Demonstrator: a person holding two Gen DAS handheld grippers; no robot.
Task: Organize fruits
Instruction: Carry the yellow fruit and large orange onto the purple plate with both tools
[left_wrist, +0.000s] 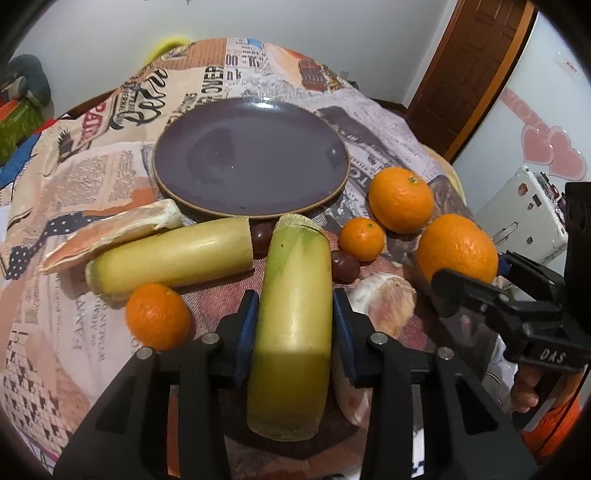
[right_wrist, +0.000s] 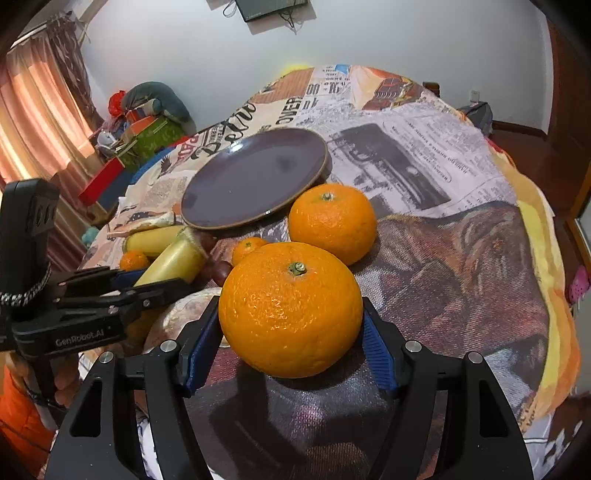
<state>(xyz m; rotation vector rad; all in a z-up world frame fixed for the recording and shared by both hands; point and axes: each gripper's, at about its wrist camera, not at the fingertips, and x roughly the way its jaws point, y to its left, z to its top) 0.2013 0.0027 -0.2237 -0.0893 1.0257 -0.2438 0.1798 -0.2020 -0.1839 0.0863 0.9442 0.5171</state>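
Observation:
My left gripper (left_wrist: 294, 325) is shut on a yellow-green sugarcane piece (left_wrist: 293, 332), its blue pads on both sides. A second sugarcane piece (left_wrist: 173, 256) lies to the left. A purple plate (left_wrist: 251, 155) sits empty beyond. My right gripper (right_wrist: 290, 332) is shut on a large orange (right_wrist: 290, 310); this orange also shows in the left wrist view (left_wrist: 458, 249). Another large orange (right_wrist: 332, 221) and a small orange (right_wrist: 248, 248) lie behind it. A small orange (left_wrist: 158, 315) lies left of my left gripper. Pomelo wedges (left_wrist: 110, 232) (left_wrist: 388, 302) and dark grapes (left_wrist: 344, 266) lie among them.
The fruit lies on a newspaper-print cloth (right_wrist: 424, 155) over a rounded surface. Boxes and a stuffed toy (right_wrist: 147, 122) are stacked at the far left. A wooden door (left_wrist: 469, 70) and a white suitcase (left_wrist: 524, 218) stand to the right.

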